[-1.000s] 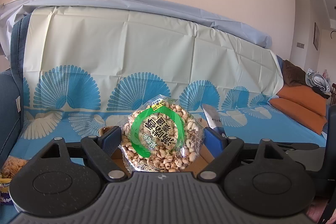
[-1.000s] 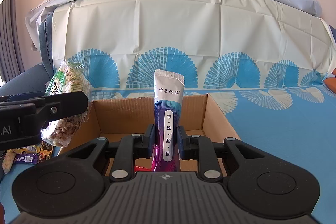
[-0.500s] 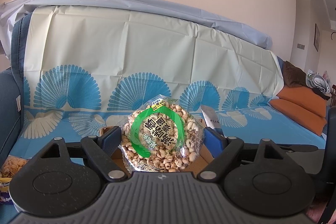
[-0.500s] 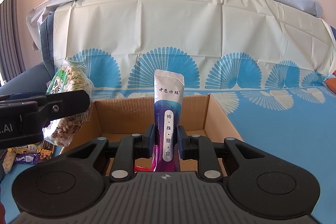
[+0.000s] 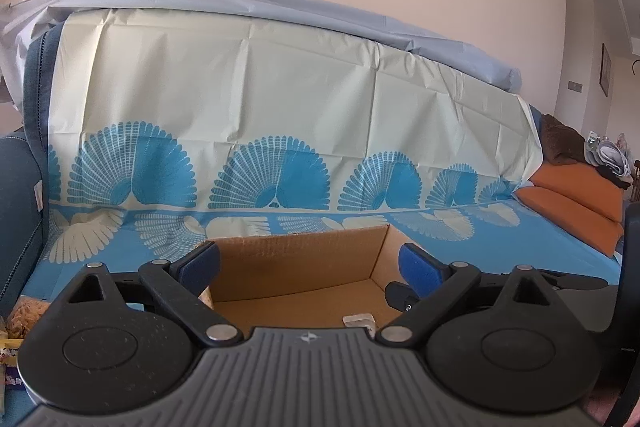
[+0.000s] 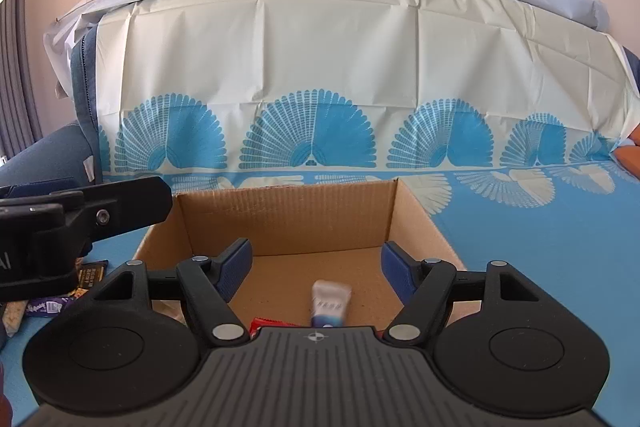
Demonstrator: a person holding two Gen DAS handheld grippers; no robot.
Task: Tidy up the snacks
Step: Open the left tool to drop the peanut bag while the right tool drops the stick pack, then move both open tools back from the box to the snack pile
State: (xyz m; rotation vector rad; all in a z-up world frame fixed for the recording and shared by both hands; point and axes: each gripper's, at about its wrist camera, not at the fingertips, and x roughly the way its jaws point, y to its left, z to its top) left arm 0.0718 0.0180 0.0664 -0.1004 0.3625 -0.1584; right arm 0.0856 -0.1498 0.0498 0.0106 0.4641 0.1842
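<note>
Both tongs stood open over the cardboard box (image 6: 288, 223), each having just spread its jaws, and nothing was left between either pair. The right gripper (image 6: 316, 267) hung above the box floor, where the white and purple sachet (image 6: 330, 301) lay blurred at about 6 o'clock from the box's middle, just beside a red wrapper (image 6: 266, 325) at about 7 o'clock. The left gripper (image 5: 310, 267) was equally empty; in its view only a pale scrap of packet (image 5: 360, 319) showed low in the box (image 5: 304, 255), at 5 o'clock. The left gripper (image 6: 80, 223) also reached into the right wrist view at 9 o'clock, its finger over the box's left wall.

More snacks (image 6: 48, 303) lay on the blue sheet (image 6: 540, 247) outside the box, at 8 o'clock from it, partly hidden behind the tool.

These looked like light, soft film packets: crinkly, slippery and easy to crush if the contents were brittle. I would judge a flat sachet best taken across its narrow width near the middle, with modest squeeze. A puffy bag seemed better pinched at a sealed seam or upper edge, where the film is doubled and nothing inside gets broken.
</note>
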